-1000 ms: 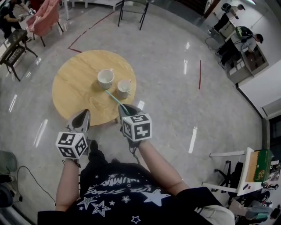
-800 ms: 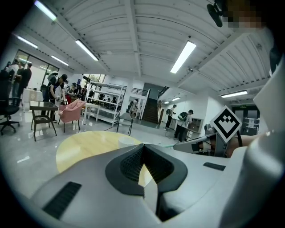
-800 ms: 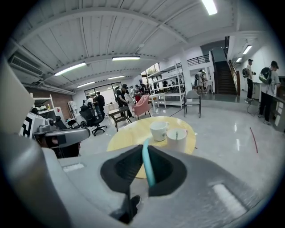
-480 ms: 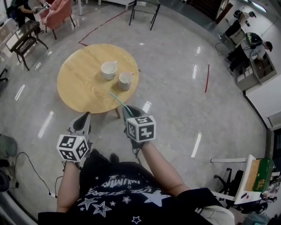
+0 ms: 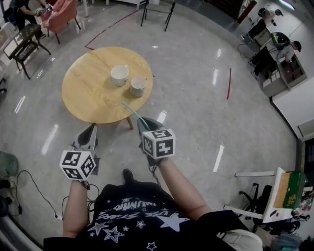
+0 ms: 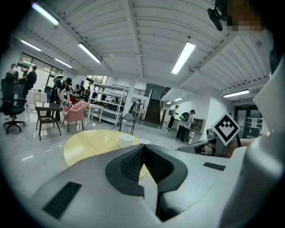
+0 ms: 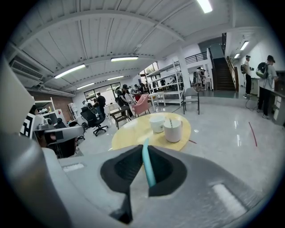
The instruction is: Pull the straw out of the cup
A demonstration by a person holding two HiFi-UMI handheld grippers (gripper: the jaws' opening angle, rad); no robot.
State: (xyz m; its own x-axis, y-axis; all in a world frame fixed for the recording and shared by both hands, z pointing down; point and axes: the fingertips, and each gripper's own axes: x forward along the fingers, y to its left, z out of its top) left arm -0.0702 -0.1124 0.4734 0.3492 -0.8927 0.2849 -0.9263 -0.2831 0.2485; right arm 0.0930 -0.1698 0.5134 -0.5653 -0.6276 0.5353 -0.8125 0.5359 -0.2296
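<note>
A teal straw (image 5: 133, 112) sticks out of my right gripper (image 5: 143, 122), which is shut on its near end. The straw hangs in the air in front of the round wooden table (image 5: 88, 95), clear of both cups. In the right gripper view the straw (image 7: 147, 165) runs up between the dark pads. A white mug (image 5: 119, 75) and a smaller white cup (image 5: 138, 86) stand side by side on the table; a thin stick shows in the smaller cup (image 7: 172, 129). My left gripper (image 5: 91, 129) is shut and holds nothing, to the left of the right one.
The table (image 7: 133, 132) stands alone on a glossy grey floor. Chairs (image 5: 154, 10) and a dark side table (image 5: 22, 44) are farther back, desks with people (image 5: 274, 46) at the right. Red tape lines (image 5: 229, 83) mark the floor.
Both grippers have drawn back from the table, the right one taking the straw with it. The gap between the straw's tip and the cups has grown.
</note>
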